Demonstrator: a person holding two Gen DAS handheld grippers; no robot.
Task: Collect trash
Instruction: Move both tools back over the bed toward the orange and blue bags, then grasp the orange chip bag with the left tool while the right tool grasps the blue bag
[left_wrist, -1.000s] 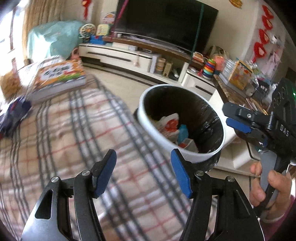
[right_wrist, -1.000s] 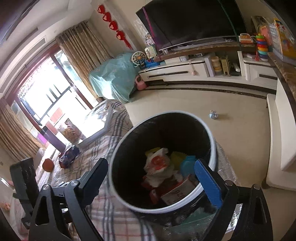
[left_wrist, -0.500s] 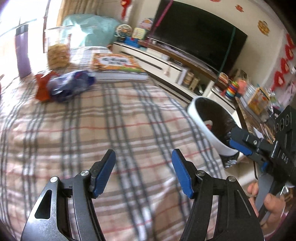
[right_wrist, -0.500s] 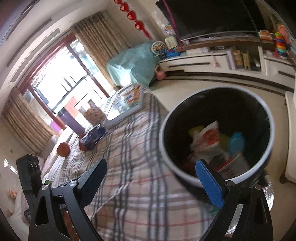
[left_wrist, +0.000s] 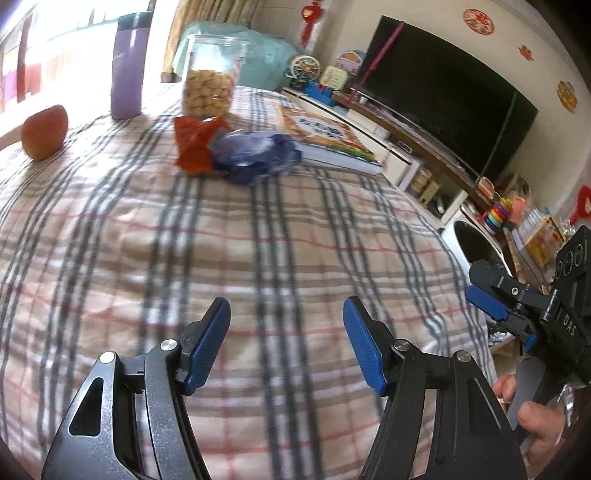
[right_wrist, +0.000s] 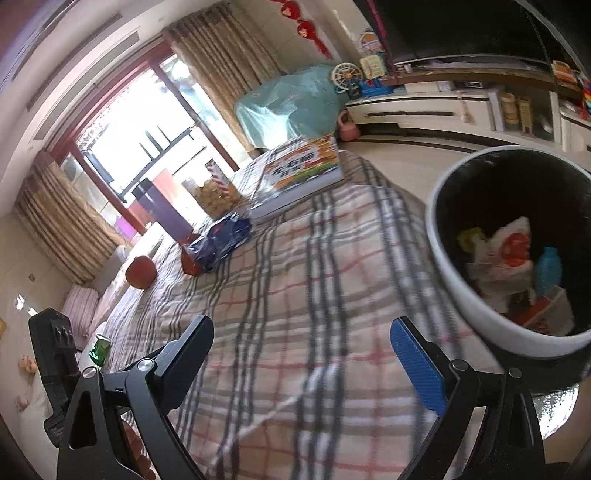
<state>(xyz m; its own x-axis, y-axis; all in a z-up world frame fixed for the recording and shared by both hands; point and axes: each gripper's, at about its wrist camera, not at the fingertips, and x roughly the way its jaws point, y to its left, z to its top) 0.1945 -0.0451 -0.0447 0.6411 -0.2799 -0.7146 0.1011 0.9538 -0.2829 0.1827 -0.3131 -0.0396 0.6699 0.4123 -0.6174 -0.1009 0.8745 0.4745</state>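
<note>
A crumpled blue wrapper (left_wrist: 255, 157) and a red wrapper (left_wrist: 195, 146) lie together at the far side of the plaid tablecloth (left_wrist: 258, 258); they also show in the right wrist view, blue (right_wrist: 219, 238) and red (right_wrist: 190, 264). The white trash bin (right_wrist: 480, 310) with a black liner holds several pieces of trash beside the table's right edge; its rim shows in the left wrist view (left_wrist: 454, 240). My left gripper (left_wrist: 286, 339) is open and empty above the cloth. My right gripper (right_wrist: 303, 354) is open and empty near the bin.
On the table stand a purple bottle (left_wrist: 127, 66), a clear jar of snacks (left_wrist: 210, 81), an orange fruit (left_wrist: 44, 131) and a thick book (left_wrist: 325, 140). A green can (right_wrist: 99, 349) lies at the table's left. A TV cabinet (right_wrist: 443, 110) stands beyond.
Both grippers have swung left, away from the bin and toward the table. The wrappers, jar and bottle have come into the left wrist view. Both grippers stay open.
</note>
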